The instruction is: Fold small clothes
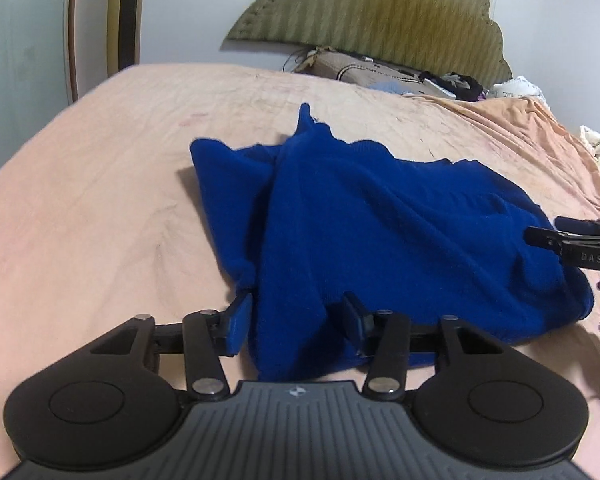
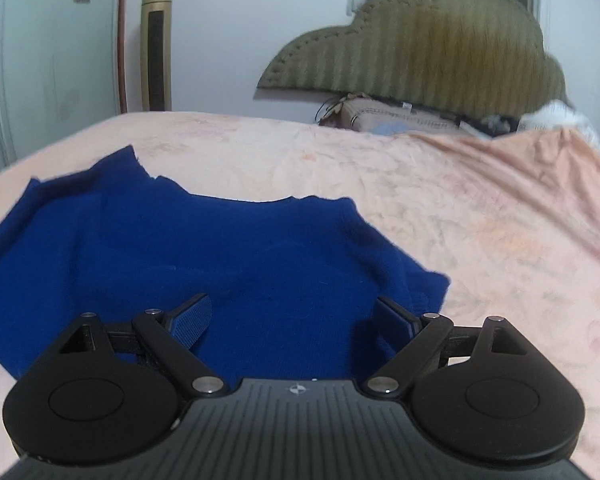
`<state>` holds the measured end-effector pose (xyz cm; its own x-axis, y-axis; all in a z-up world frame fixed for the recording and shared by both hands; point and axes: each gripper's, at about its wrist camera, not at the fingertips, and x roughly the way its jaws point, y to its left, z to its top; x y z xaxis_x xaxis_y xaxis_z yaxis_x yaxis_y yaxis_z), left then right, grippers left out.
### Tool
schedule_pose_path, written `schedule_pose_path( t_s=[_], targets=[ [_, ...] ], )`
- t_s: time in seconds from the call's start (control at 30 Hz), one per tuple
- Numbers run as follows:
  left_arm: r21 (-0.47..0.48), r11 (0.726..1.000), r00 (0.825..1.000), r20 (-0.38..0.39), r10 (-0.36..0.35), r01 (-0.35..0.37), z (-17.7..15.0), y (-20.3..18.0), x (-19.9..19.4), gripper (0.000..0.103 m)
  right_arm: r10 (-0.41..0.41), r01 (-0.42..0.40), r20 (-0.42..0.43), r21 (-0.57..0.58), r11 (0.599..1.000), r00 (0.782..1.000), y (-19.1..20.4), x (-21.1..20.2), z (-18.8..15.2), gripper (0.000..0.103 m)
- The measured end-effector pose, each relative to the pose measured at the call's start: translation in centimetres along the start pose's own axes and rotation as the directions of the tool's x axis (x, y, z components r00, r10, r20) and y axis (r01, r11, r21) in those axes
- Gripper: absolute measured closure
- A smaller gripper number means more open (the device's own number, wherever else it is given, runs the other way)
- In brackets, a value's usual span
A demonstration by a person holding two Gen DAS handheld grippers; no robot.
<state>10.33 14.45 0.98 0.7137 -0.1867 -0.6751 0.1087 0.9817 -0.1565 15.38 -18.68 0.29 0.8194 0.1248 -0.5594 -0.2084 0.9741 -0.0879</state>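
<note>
A blue knit garment (image 1: 380, 216) lies rumpled on the peach bedsheet (image 1: 100, 184), a fold of it bunched up on its left side. My left gripper (image 1: 296, 324) is open at its near edge, with a hanging fold of the cloth between the fingers. The right gripper also shows at the right edge of the left wrist view (image 1: 540, 232), at the garment's right side. In the right wrist view the garment (image 2: 220, 248) spreads flat below my right gripper (image 2: 296, 320), which is open over its near part.
An olive padded headboard (image 1: 380, 12) stands at the far end, with a beige pillow (image 1: 372, 70) and small clutter before it. A gold tower fan (image 2: 156, 44) and a white wardrobe (image 2: 52, 60) stand at the left wall. Bare sheet (image 2: 480, 220) lies to the right.
</note>
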Motion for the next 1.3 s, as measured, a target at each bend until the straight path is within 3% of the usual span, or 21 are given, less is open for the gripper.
schedule_pose_path(
  t_s=[0.03, 0.1, 0.13, 0.2, 0.33, 0.37, 0.43, 0.5, 0.6, 0.73, 0.87, 0.97, 1.1, 1.2, 1.3],
  targets=[
    [0.01, 1.0, 1.0, 0.002, 0.006, -0.006, -0.1, -0.1, -0.1, 0.059, -0.021, 0.021, 0.006, -0.007, 1.0, 1.0, 0.1, -0.3, -0.2, 0.013],
    [0.015, 1.0, 1.0, -0.013, 0.003, -0.003, -0.2, -0.1, -0.1, 0.078, -0.024, 0.023, 0.011, 0.033, 0.999, 1.0, -0.6, -1.3, -0.7, 0.013],
    [0.015, 1.0, 1.0, -0.026, 0.001, 0.0, -0.4, 0.1, -0.2, 0.08, -0.015, 0.014, 0.014, 0.072, 0.997, 1.0, -1.2, -1.9, -0.9, 0.013],
    [0.015, 1.0, 0.999, -0.037, -0.004, 0.005, -0.7, 0.2, -0.3, 0.093, -0.014, 0.011, 0.017, 0.146, 0.989, 1.0, -2.7, -3.2, -1.6, 0.013],
    [0.005, 1.0, 1.0, -0.025, -0.015, 0.015, -1.3, 0.2, -0.7, 0.096, -0.033, 0.036, -0.018, 0.177, 0.984, 0.999, -4.4, -4.8, -3.3, 0.019],
    [0.005, 1.0, 1.0, -0.022, -0.014, 0.014, -1.3, 0.1, -0.7, 0.096, -0.02, 0.025, -0.033, 0.168, 0.986, 0.999, -4.5, -4.9, -3.7, 0.024],
    [-0.001, 1.0, 1.0, -0.019, -0.012, 0.012, -1.4, 0.0, -0.7, 0.097, -0.003, 0.012, -0.063, 0.15, 0.989, 0.998, -4.4, -4.5, -4.4, 0.046],
    [-0.015, 1.0, 1.0, -0.012, -0.015, 0.015, -1.5, 0.0, -1.0, 0.097, 0.026, -0.008, -0.098, 0.179, 0.984, 0.995, -4.6, -3.9, -4.9, 0.096],
    [-0.019, 0.999, 0.999, 0.019, -0.049, 0.05, -1.9, 0.7, -2.7, 0.098, 0.035, -0.021, -0.071, 0.187, 0.982, 0.997, -4.6, -4.7, -4.9, 0.097],
    [-0.009, 1.0, 0.999, 0.025, -0.026, 0.027, -3.2, 2.8, -5.0, 0.098, 0.021, -0.014, -0.045, 0.147, 0.989, 0.999, -5.2, -7.1, -4.9, 0.097],
    [0.059, 0.998, 0.999, -0.026, 0.037, -0.035, -4.9, 2.9, -4.9, 0.103, 0.033, -0.022, -0.099, 0.108, 0.994, 0.995, -5.4, -7.4, -5.7, 0.097],
    [0.033, 0.999, 0.999, -0.04, 0.031, -0.03, -5.1, 3.5, -4.7, 0.103, 0.04, -0.022, -0.162, 0.113, 0.993, 0.986, -5.4, -6.4, -6.3, 0.081],
    [0.014, 0.999, 0.999, -0.014, 0.049, -0.048, -4.2, 4.2, -6.4, 0.102, 0.004, 0.006, -0.072, 0.134, 0.991, 0.997, -5.7, -8.2, -5.1, 0.058],
    [0.008, 0.997, 0.997, 0.031, 0.071, -0.072, -2.7, 4.4, -7.5, 0.101, 0.002, 0.0, -0.013, 0.146, 0.989, 1.0, -6.0, -8.3, -3.4, 0.056],
    [0.02, 0.997, 0.995, 0.067, 0.078, -0.079, -0.6, 2.9, -7.0, 0.1, 0.021, -0.022, 0.01, 0.111, 0.994, 1.0, -5.4, -5.8, -1.2, 0.056]
  ],
)
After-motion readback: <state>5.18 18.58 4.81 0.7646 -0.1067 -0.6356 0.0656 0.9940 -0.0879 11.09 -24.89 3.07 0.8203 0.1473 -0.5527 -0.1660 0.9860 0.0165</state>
